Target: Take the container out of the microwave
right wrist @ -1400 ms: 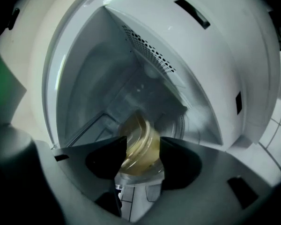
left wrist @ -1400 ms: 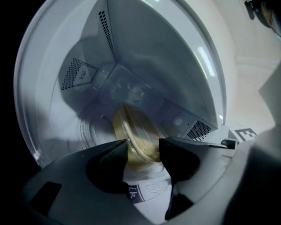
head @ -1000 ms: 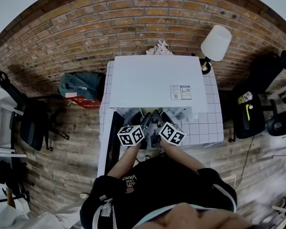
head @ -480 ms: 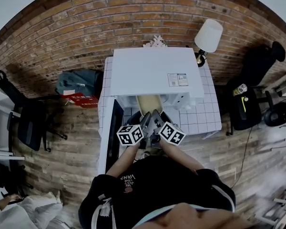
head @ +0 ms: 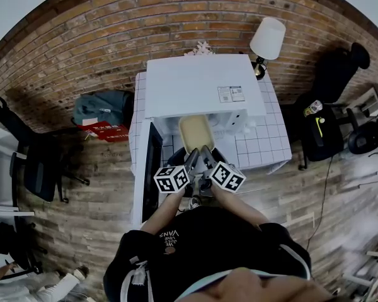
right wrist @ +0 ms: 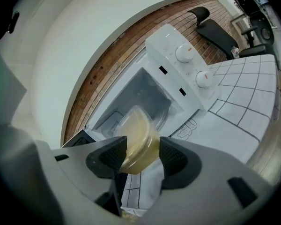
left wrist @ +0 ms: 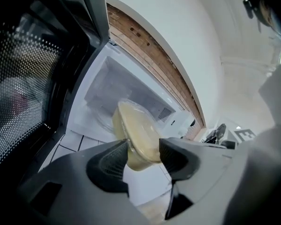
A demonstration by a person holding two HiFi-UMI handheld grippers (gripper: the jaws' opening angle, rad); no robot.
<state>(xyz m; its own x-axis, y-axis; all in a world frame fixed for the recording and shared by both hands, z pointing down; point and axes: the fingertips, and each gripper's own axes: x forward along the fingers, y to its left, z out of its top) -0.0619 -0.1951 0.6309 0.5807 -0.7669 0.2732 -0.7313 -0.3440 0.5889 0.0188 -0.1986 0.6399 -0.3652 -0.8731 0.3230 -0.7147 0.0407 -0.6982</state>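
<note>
**Item 1. Left claw (left wrist: 144, 156).** It is clenching on the near end of the clear plastic container with pale yellow contents (left wrist: 136, 136), one pad pressing each side of the wall.

**Item 2. Right claw (right wrist: 143, 157).** It is gripping the same container at the same near end, just beside the left claw. The two marker cubes are sitting side by side in the head view.

**Item 3. The container (head: 196, 133).** It is hanging in the air between the claws and the oven mouth, over the front strip of the white tiled counter (head: 272, 151). As far as can be seen, it is touching nothing but the claws.

**Item 4. Dark-framed microwave door (head: 152, 176).** It is standing swung open to the left.

**Item 5. White box microwave with two round knobs (head: 201, 87).** The cavity is showing only its round glass turntable (right wrist: 163, 108).

**Item 6. Background.** A white-shaded lamp (head: 268, 38) is standing on the counter's far right corner, and a red brick wall (head: 113, 43) is running behind.

**Status.** By the look of it, the lift-out is nearly finished, with the container sitting just outside the opening. What is probably remaining is drawing it a little further clear and setting it down on the counter.
</note>
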